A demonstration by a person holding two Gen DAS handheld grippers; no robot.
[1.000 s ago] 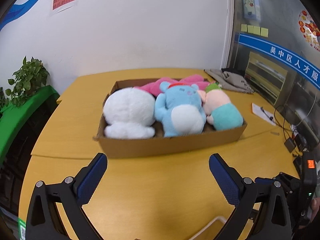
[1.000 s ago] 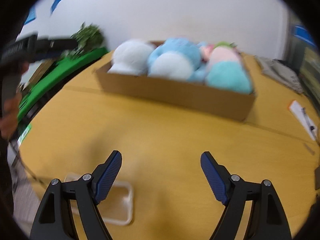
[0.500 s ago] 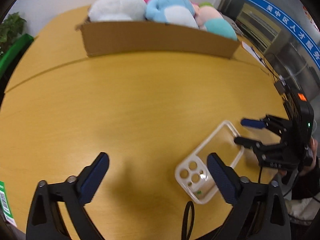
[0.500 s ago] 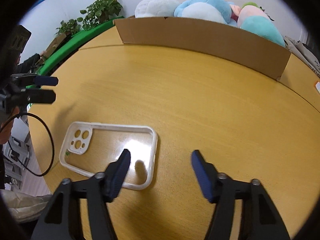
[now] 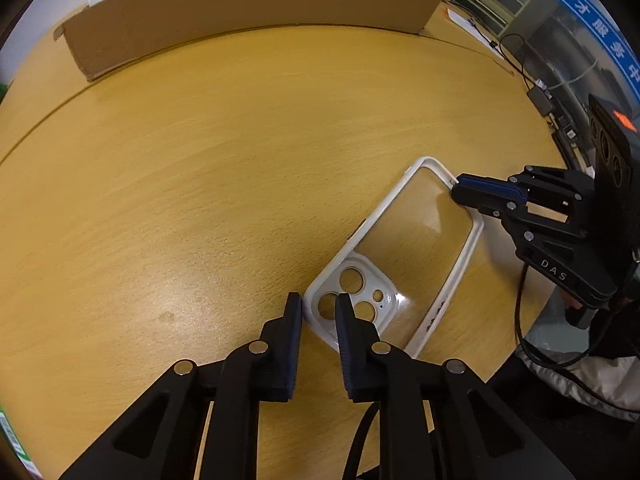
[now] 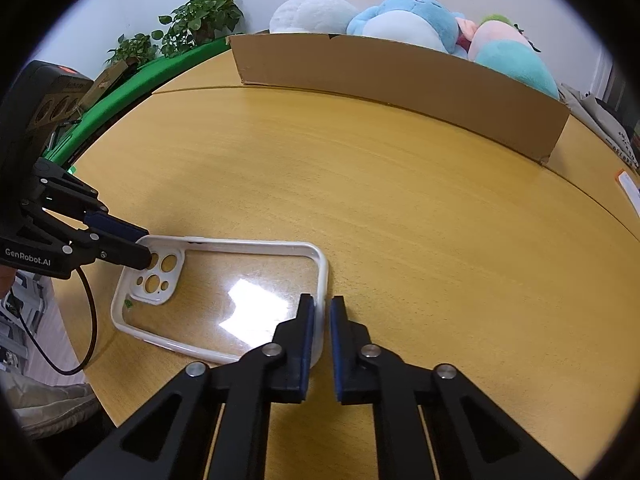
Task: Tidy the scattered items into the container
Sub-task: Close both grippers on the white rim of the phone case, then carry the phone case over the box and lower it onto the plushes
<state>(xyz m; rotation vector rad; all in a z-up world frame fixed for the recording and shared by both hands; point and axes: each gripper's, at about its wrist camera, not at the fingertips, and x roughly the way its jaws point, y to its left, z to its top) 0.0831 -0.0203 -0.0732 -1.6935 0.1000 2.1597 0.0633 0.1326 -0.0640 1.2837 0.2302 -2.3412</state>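
With both grippers closing on it from opposite ends, the clear phone case (image 5: 416, 248) lies flat near the table's front edge, well apart from the cardboard box (image 6: 400, 80) at twelve o'clock. The left gripper (image 5: 318, 310) has its fingers narrowed around the rim at the camera-cutout corner; the right gripper (image 6: 322, 320) pinches the opposite end's white rim, fingers nearly together. This looks like the grasp step, so the next move calls for a level, matched lift, then a carry to the box. That box is already crowded with plush toys (image 6: 404, 20), leaving little room. The wooden table (image 5: 240, 160) is smooth, with a seam running across. Potted plants (image 6: 200, 20) stand at ten o'clock against a white wall.
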